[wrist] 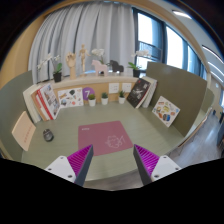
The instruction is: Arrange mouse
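Note:
A small dark mouse (48, 133) lies on the green table (70, 145), to the left and beyond the fingers, near the left wall. A pink mouse mat (106, 135) with a white pattern lies in the middle of the table, just ahead of the fingers. My gripper (113, 160) is open and empty, held above the table's near part, with a wide gap between the two pink pads (80, 158). Nothing stands between the fingers.
Low walls with pictures and cards enclose the table at the left (38, 100), back (100, 95) and right (165, 108). Small potted plants (57, 72) stand along the back wall. Curtains and windows lie behind.

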`<action>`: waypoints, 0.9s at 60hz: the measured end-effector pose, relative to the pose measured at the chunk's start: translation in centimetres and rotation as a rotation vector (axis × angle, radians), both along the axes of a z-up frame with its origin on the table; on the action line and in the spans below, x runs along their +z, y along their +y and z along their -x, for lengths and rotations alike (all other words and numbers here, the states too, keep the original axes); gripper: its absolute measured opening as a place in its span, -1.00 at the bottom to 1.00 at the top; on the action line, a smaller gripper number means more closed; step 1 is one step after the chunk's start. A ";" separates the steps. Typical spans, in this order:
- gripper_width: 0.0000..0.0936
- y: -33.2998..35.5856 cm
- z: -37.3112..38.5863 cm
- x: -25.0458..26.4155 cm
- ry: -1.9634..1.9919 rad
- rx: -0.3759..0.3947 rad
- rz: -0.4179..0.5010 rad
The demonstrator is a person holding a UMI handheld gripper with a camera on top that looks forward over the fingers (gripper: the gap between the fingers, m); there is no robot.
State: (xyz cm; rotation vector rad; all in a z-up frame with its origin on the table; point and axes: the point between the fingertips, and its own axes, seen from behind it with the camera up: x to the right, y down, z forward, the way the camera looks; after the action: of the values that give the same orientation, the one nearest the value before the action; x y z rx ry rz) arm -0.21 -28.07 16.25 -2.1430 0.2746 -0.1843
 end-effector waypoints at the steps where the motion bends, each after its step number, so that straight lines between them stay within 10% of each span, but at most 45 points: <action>1: 0.73 0.0 1.2 -1.1 0.006 0.016 0.015; 23: 0.75 5.8 24.7 -14.1 0.081 0.357 0.227; 54: 0.73 23.0 31.5 -17.5 0.055 0.360 0.244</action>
State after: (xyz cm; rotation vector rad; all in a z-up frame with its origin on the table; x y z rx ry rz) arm -31.72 -5.02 -1.29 -2.3995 -0.1109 0.0524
